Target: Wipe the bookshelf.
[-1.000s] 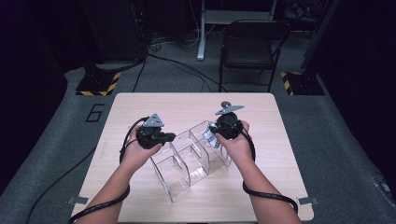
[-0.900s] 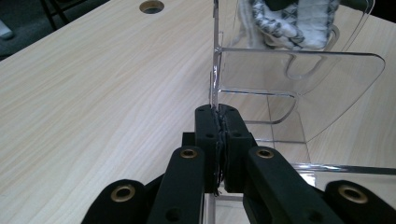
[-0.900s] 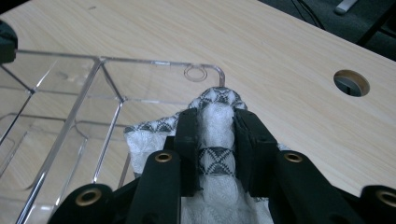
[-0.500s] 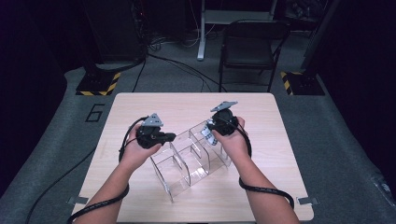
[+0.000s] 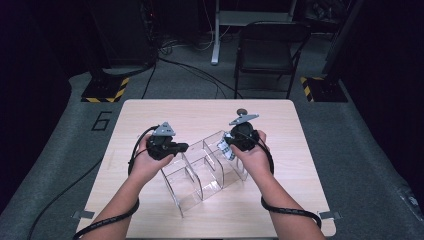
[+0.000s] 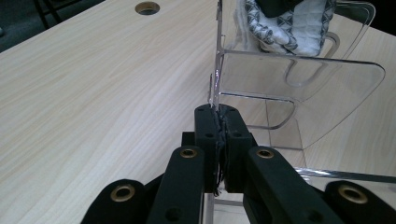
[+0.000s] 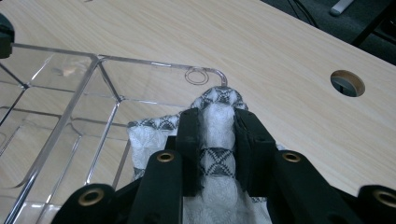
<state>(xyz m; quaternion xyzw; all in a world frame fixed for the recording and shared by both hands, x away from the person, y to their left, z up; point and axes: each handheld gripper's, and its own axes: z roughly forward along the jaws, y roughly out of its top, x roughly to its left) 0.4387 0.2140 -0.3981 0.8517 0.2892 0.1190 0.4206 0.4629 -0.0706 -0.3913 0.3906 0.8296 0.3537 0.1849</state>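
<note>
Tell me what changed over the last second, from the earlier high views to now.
The right gripper, shut on the patterned white cloth, has shifted slightly toward the table's far edge over the clear acrylic organizer's right end, its grey plate swinging. Its jaws have just been closing a little on the cloth between them. The left gripper stays clamped on the organizer's thin wall, and the organizer has not moved.

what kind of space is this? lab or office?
Probably a lab or recording space: a bare wooden table on grey carpet, a hazard-striped stand base, loose cables and a folding chair behind.
</note>
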